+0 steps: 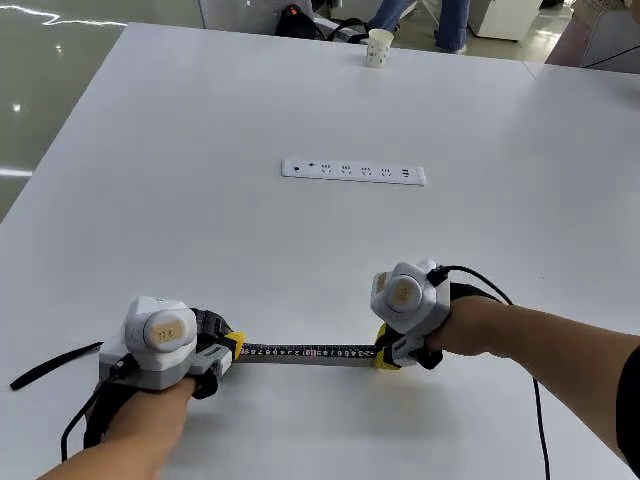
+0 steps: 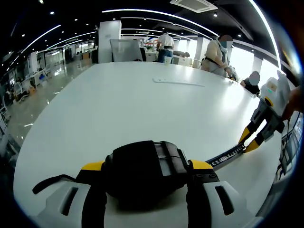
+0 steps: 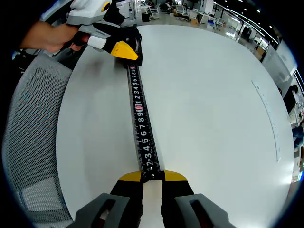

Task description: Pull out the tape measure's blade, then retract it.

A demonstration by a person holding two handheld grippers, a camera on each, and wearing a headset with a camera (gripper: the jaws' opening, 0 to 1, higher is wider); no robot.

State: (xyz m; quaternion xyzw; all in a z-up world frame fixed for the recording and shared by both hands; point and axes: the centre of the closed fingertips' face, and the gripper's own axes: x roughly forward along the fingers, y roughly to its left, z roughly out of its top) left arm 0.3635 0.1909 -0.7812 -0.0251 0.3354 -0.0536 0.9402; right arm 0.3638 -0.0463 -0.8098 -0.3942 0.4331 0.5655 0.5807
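Right gripper view: the tape measure's blade (image 3: pixel 142 128) is seen drawn out along the white tabletop (image 3: pixel 213 118). Its tip end is pinched between the yellow-tipped jaws of the right gripper (image 3: pixel 152 176), which are closed on it near the lowest numbers. The far end of the blade runs into the black case (image 2: pixel 145 166), which is clamped in the left gripper (image 1: pixel 232 348) at the near left of the head view. The blade is held roughly straight between the two grippers, on or just above the tabletop (which of the two cannot be told).

The pull-out is judged done or nearly so, with retraction left. The main risk is judged to be a slip. The blade is thin and smooth and only its end is held, so if the right grip is loosened under spring tension, the blade could be whipped back hard into the case. A kink could be caused if the grippers are rolled against each other, and the case could be twisted in the left jaws by a sideways pull.

A power strip (image 1: pixel 353 172) and a paper cup (image 1: pixel 378 47) lie well apart, farther up the tabletop, and are unlikely to be struck.
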